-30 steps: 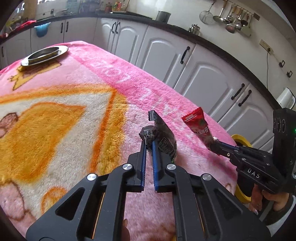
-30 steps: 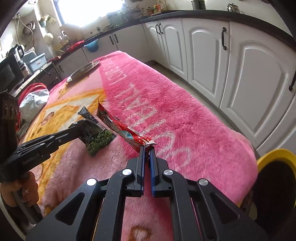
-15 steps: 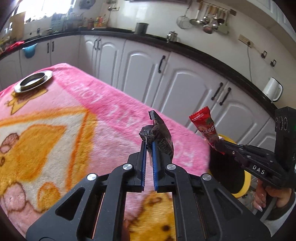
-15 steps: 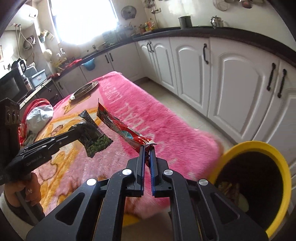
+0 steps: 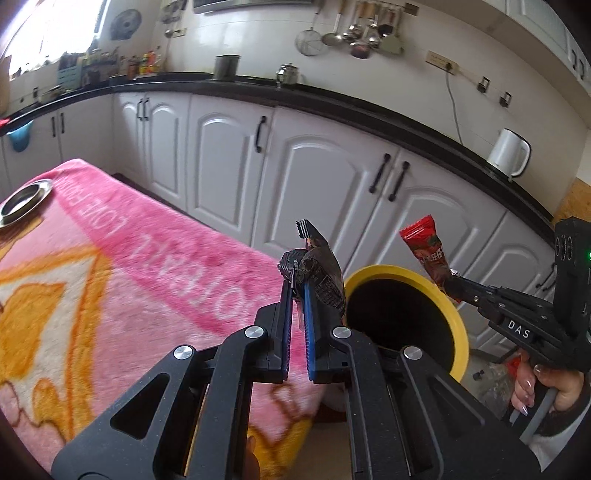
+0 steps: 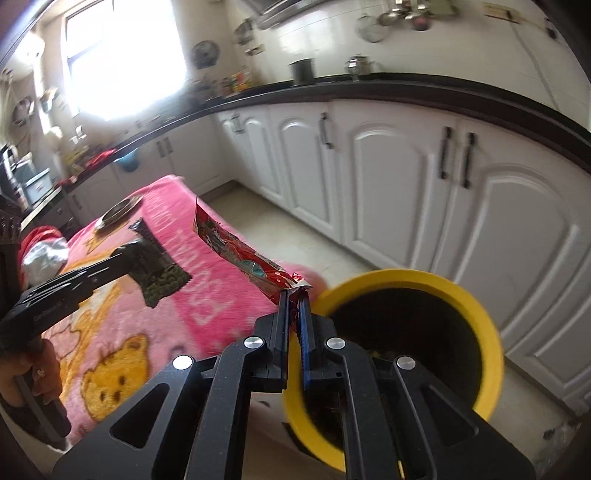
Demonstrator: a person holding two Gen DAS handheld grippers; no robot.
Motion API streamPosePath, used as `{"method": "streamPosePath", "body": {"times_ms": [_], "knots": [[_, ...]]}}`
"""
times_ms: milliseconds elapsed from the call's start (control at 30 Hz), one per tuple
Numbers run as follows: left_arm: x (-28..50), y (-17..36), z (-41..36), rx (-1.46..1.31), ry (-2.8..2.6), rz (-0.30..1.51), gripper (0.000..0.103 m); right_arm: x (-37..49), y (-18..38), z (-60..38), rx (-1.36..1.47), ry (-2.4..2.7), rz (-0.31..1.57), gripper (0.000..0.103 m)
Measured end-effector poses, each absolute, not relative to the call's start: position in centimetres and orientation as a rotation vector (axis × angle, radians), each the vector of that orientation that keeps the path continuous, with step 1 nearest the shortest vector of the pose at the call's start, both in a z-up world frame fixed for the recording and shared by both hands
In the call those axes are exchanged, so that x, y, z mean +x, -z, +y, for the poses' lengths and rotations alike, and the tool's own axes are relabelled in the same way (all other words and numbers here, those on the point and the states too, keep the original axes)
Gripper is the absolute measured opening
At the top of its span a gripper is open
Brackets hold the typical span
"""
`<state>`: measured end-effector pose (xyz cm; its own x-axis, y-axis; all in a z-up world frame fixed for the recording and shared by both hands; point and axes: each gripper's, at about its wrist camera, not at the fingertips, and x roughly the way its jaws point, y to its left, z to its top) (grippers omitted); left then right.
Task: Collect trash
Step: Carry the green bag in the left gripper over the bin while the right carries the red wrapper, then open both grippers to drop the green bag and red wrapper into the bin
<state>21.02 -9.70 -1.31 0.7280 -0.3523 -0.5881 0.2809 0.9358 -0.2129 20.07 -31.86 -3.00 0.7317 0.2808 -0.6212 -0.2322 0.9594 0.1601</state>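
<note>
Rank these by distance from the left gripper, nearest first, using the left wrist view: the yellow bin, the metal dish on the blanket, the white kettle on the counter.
From the left gripper, which is shut on a dark wrapper:
1. Yellow bin, just right of the fingertips, below.
2. Metal dish, far left on the pink blanket.
3. White kettle, upper right on the counter.

Both tools carried off the pink blanket [image 5: 110, 280], toward yellow bin [image 6: 476, 306]

Home kitchen: white cabinets [image 5: 314, 177] under dark countertop [image 5: 369, 107], hanging ladles [image 5: 354, 29], white kettle [image 5: 508, 151], bright window [image 6: 125, 55].
</note>
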Motion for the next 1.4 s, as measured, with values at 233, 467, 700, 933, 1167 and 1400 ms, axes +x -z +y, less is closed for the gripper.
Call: {"method": "streamPosePath", "body": {"times_ms": [233, 467, 700, 933, 1167, 1400], "knots": [[21.4, 1.5, -13.5, -0.085, 0.407, 0.672, 0.003, 19.0, 3.4, -36.3, 0.133, -0.189, 0.675, 0.005], [21.9, 2.3, -17.0, -0.054, 0.466, 0.690, 0.003, 18.1, 4.9, -40.2, 0.193, -0.109, 0.690, 0.005], [22.4, 3.6, -20.5, -0.020, 0.515, 0.721, 0.003, 17.1, 6.7, -42.9, 0.229, -0.043, 0.716, 0.005], [23.2, 4.9, -23.2, 0.011, 0.544, 0.754, 0.003, 17.1, 8.6, -44.1, 0.273, -0.003, 0.771, 0.005], [24.0, 6.3, -24.3, 0.033, 0.544, 0.788, 0.003, 17.1, 10.1, -44.7, 0.303, 0.015, 0.808, 0.005], [25.0, 7.4, -24.9, 0.043, 0.545, 0.830, 0.004, 17.2, 11.0, -44.7, 0.315, 0.009, 0.831, 0.006]]}}
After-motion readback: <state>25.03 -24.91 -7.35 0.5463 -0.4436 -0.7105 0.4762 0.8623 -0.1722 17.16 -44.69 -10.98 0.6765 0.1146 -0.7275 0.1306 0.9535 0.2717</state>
